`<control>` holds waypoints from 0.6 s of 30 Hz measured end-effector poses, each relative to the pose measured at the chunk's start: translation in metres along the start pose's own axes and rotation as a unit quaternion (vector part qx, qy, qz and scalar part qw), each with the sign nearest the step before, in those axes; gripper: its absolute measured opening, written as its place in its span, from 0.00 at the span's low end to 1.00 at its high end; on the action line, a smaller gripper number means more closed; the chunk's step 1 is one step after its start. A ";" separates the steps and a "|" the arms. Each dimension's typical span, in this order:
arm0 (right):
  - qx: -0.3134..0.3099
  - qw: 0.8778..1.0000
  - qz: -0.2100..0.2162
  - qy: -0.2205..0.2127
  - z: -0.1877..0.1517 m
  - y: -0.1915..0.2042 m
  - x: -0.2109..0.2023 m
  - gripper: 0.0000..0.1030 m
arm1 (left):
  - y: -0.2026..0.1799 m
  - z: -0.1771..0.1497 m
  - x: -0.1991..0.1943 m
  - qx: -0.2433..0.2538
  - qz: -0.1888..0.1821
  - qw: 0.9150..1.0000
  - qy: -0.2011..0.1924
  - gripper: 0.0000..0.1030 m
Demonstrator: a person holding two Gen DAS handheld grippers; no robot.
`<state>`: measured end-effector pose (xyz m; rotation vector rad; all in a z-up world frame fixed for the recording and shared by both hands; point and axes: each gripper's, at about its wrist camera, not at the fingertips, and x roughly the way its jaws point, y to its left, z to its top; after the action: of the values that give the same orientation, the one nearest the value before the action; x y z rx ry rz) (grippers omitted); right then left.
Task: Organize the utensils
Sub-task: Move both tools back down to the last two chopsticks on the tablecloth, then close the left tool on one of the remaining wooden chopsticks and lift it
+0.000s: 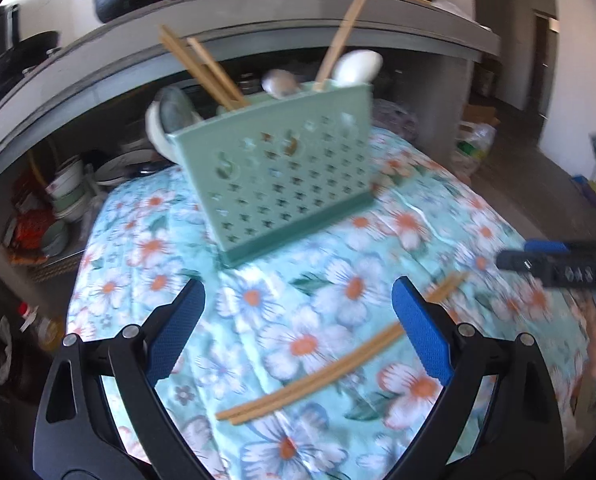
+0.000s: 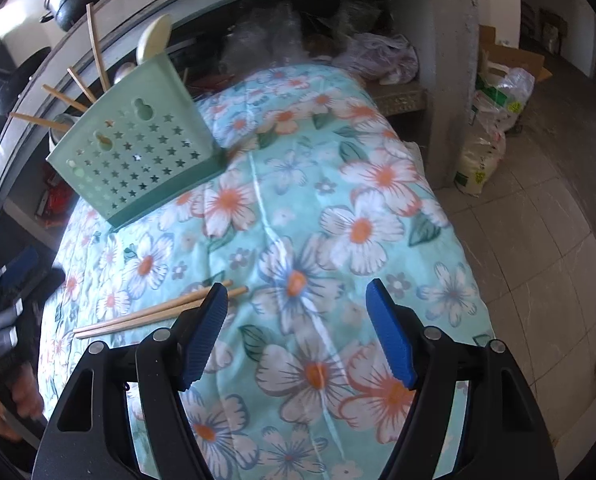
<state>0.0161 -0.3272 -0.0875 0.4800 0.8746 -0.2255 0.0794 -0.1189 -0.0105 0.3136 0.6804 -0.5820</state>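
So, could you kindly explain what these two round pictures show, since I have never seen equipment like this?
Each is a fisheye camera view from a hand-held two-finger tool, no robot. The left tool and right tool both stand open, holding nothing. Below lies a floral cloth. On it stands a green perforated utensil holder containing chopsticks and spoons. One loose pair of chopsticks lies on the cloth, still unsorted. The right tool also shows at the left picture's edge.

Bright daylight, fisheye-bent edges — left view motion-blurred, right view sharper.
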 end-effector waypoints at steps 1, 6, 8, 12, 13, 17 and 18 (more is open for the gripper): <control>0.004 1.000 0.000 0.001 -0.001 -0.001 0.001 0.68 | -0.005 -0.004 -0.001 0.008 -0.008 1.000 0.000 0.88; 0.021 1.000 0.006 0.009 -0.004 -0.010 0.004 0.68 | -0.035 -0.025 -0.002 0.058 -0.033 0.998 -0.005 0.88; 0.025 1.000 0.009 0.010 -0.005 -0.012 0.004 0.68 | -0.047 -0.030 -0.001 0.082 -0.025 0.996 -0.009 0.83; 0.032 0.999 0.016 0.012 -0.005 -0.015 0.006 0.68 | -0.064 -0.035 0.007 0.141 0.000 0.990 -0.013 0.61; 0.034 0.999 0.017 0.013 -0.005 -0.016 0.006 0.68 | -0.067 -0.035 0.009 0.154 0.003 0.988 -0.014 0.59; 0.038 0.999 0.021 0.016 -0.007 -0.019 0.008 0.68 | -0.080 -0.040 0.017 0.205 0.009 0.979 -0.012 0.39; 0.040 0.999 0.022 0.017 -0.007 -0.020 0.009 0.68 | -0.083 -0.042 0.020 0.215 0.010 0.977 -0.010 0.35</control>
<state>0.0092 -0.3409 -0.1041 0.5788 0.8888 -0.2126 0.0214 -0.1742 -0.0616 0.7158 0.5266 -0.7103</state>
